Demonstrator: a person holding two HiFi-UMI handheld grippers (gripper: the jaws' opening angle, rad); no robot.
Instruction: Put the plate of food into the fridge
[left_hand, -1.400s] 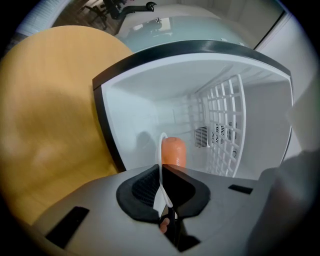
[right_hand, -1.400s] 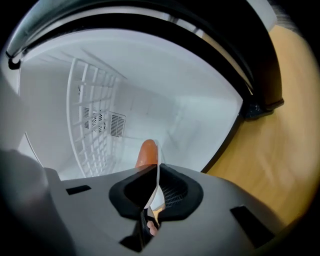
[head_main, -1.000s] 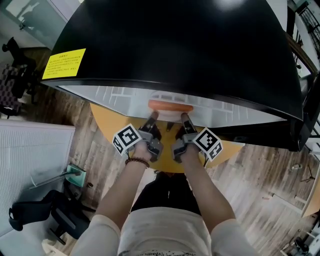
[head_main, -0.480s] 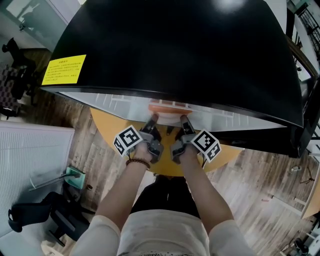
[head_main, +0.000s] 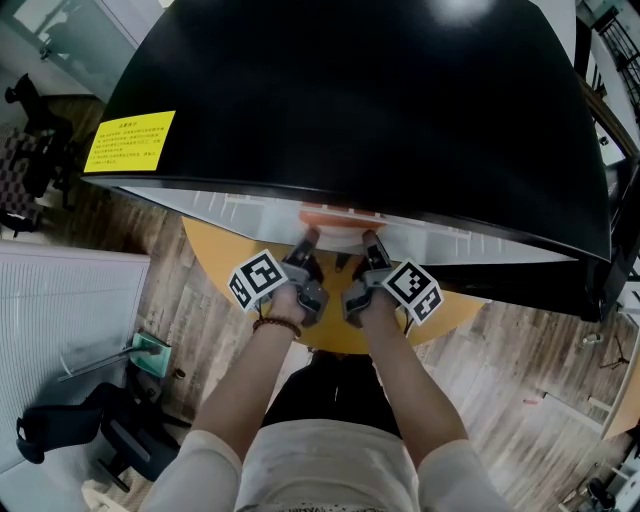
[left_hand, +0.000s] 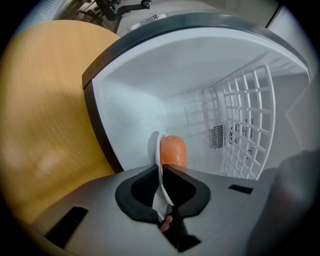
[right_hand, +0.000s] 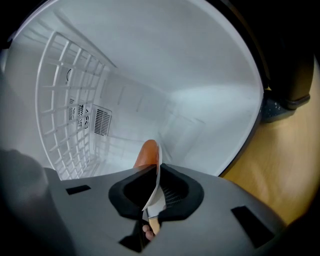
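Left claw (left_hand: 160, 172) and right claw (right_hand: 155, 172) clench the plate (left_hand: 157, 150) rim; it has slid deeper into the fridge (head_main: 350, 90), nearly placed.

You have a round tan wooden table (head_main: 205, 248) in front of you, standing on the grey-brown wood-plank floor (head_main: 150, 290). Directly on its top sits the black box-shaped fridge (head_main: 350, 90), covering most of it. Only the table's near curved edge shows below the fridge's white inner cavity (head_main: 240, 208).
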